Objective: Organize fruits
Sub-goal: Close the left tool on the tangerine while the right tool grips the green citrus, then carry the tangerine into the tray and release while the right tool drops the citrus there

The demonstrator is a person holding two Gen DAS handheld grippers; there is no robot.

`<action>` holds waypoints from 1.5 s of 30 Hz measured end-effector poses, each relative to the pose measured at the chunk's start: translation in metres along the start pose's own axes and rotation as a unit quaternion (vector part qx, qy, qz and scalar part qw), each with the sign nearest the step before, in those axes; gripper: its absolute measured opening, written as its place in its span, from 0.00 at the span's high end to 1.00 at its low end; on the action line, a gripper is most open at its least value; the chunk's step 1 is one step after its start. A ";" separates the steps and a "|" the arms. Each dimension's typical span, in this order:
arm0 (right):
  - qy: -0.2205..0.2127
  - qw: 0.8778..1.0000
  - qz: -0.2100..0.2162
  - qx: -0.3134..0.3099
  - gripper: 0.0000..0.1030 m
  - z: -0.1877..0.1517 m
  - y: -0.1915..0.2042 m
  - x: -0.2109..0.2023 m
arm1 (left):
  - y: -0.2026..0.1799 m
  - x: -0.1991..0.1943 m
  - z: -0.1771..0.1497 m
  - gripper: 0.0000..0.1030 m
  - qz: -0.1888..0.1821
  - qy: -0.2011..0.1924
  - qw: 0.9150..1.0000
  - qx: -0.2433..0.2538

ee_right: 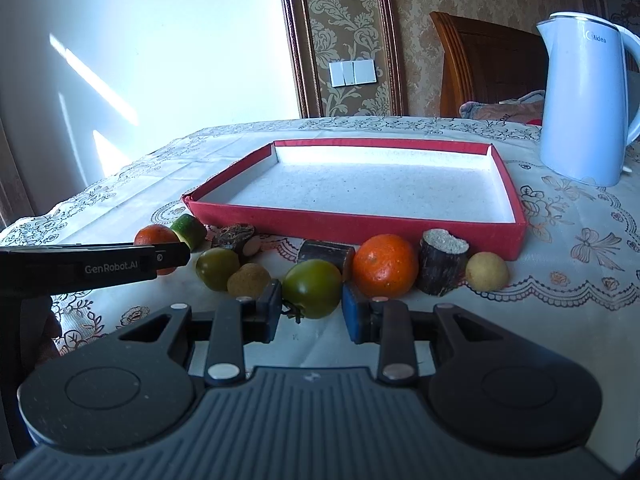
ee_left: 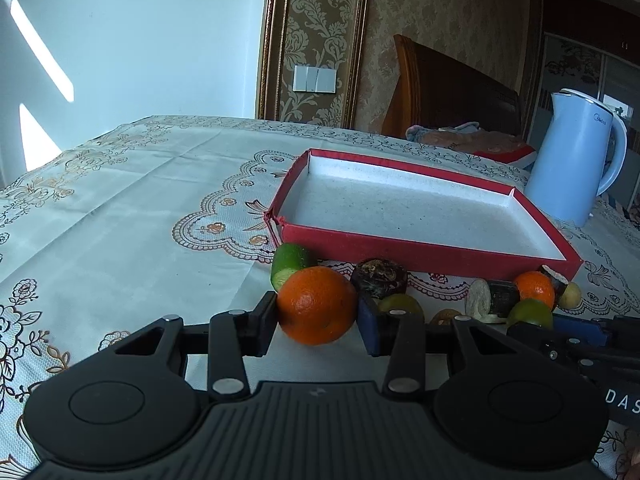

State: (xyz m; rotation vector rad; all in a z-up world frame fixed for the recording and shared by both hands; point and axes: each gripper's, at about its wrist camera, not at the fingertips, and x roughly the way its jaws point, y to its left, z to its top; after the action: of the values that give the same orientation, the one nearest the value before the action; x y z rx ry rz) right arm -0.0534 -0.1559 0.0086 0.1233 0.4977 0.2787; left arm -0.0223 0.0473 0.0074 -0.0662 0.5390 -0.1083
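My left gripper (ee_left: 316, 322) is shut on an orange (ee_left: 317, 306), its pads pressing both sides, just in front of the empty red tray (ee_left: 420, 249). From the right wrist view this gripper (ee_right: 160, 258) shows side-on at the left with the orange (ee_right: 154, 234) at its tip. My right gripper (ee_right: 311, 312) is shut on a green tomato (ee_right: 314, 288) at its fingertips. A second orange (ee_right: 384, 266), another green tomato (ee_right: 216, 268), a cucumber piece (ee_right: 188, 230), dark cane pieces (ee_right: 442, 264) and two small yellowish fruits (ee_right: 486, 272) lie in a row before the tray (ee_right: 356, 226).
A pale blue kettle (ee_right: 584, 100) stands at the right, behind and beside the tray. The patterned tablecloth (ee_left: 120, 220) stretches away to the left. A wooden headboard and a heap of cloth (ee_left: 460, 136) lie beyond the table's far edge.
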 end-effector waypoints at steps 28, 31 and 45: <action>0.009 0.998 -0.061 0.002 0.70 0.082 -0.052 0.061 | -0.068 0.092 0.072 0.60 0.013 0.003 0.999 0.034; 0.023 0.998 -0.062 0.004 0.70 0.076 -0.054 0.075 | -0.073 0.097 0.072 0.60 0.013 -0.001 0.999 0.043; 0.043 0.997 -0.057 0.006 0.70 0.069 -0.053 0.094 | -0.075 0.123 0.065 0.60 0.017 0.030 0.999 0.041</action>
State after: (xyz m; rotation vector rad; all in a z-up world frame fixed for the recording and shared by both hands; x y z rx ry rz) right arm 0.0717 -0.1820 0.0162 0.0940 0.5895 0.1706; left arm 0.1099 -0.0393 0.0074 0.0263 0.5955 -0.0999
